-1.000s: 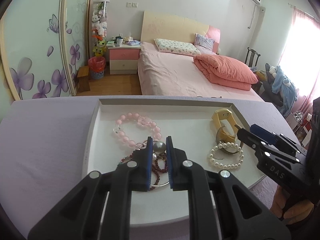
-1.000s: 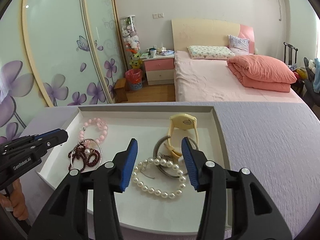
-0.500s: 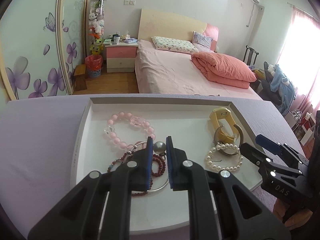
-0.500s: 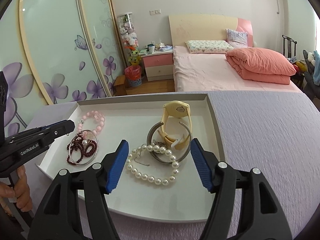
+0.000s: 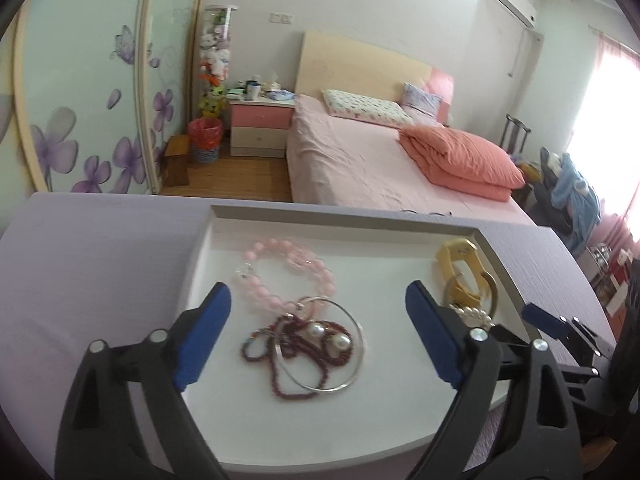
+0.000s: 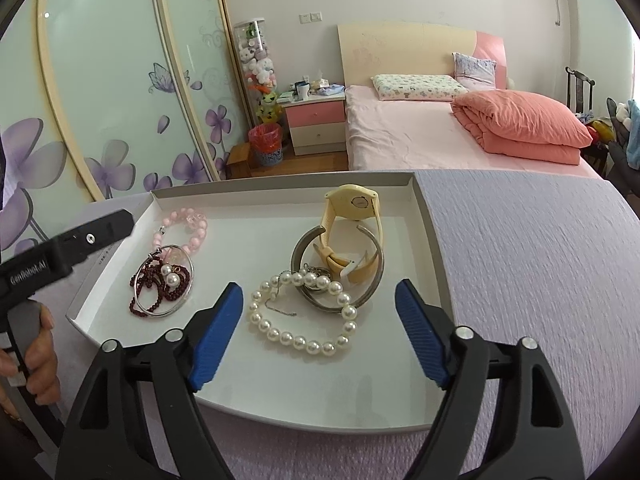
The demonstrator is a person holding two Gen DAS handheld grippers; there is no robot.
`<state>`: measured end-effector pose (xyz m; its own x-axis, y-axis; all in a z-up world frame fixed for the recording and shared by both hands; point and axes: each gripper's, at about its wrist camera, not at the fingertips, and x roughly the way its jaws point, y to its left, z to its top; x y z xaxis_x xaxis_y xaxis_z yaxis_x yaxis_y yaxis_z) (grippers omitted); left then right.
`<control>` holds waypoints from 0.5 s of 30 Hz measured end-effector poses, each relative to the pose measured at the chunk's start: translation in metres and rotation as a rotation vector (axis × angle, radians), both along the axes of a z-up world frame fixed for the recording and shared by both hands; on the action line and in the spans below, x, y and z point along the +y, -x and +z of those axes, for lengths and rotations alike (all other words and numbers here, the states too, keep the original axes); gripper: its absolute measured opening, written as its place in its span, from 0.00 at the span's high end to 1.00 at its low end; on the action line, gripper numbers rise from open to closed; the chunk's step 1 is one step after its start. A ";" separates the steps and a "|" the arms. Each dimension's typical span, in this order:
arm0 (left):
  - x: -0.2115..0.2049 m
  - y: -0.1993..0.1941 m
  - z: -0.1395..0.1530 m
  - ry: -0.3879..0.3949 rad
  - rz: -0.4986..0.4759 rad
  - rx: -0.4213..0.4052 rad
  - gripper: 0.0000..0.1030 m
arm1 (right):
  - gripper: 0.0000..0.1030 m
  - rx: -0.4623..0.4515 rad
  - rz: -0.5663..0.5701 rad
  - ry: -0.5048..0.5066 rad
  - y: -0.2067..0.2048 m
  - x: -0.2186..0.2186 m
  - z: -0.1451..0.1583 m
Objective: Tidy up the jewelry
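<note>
- My work surface is the lilac-covered table (image 6: 540, 280), and on it sits the shallow white tray (image 6: 430, 248) that holds all the jewelry.
- My left gripper (image 5: 318, 336) is spread wide and empty, poised over the tray's left-hand cluster; my right gripper (image 6: 319, 332) is just as wide and empty, framing the right-hand cluster.
- On the right side of the tray, the yellow watch (image 6: 352, 208) leans into the grey cuff bangle (image 6: 372, 280), and the pearl bracelet (image 6: 304, 320) lies partly across the bangle's near edge.
- On the left side, the pink bead bracelet (image 5: 288, 276) touches a tangle made of the thin silver hoop (image 5: 352, 360), the dark red bead strand (image 5: 280, 360) and two loose-looking pearls (image 5: 326, 336); whether those pearls are fixed to the hoop I cannot tell.
- I judge the sorting has barely begun: everything is heaped in two piles and neither tool has taken a piece.
- My next move, I think, is to lower the left fingers (image 5: 200, 340) onto the silver hoop alone, close on its rim, and lift slowly, since the red strand threads through it and may drag along.
</note>
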<state>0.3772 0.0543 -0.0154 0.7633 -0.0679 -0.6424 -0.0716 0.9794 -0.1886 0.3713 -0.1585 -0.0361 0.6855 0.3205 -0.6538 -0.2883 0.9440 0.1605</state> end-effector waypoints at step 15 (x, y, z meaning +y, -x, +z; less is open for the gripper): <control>0.023 0.017 0.001 -0.021 0.103 -0.012 0.02 | 0.01 -0.076 -0.050 0.053 0.012 0.007 0.004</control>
<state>0.3607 0.0769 -0.0143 0.7732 0.0251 -0.6336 -0.1701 0.9708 -0.1692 0.3596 -0.1510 -0.0321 0.7479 0.2511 -0.6145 -0.2504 0.9640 0.0892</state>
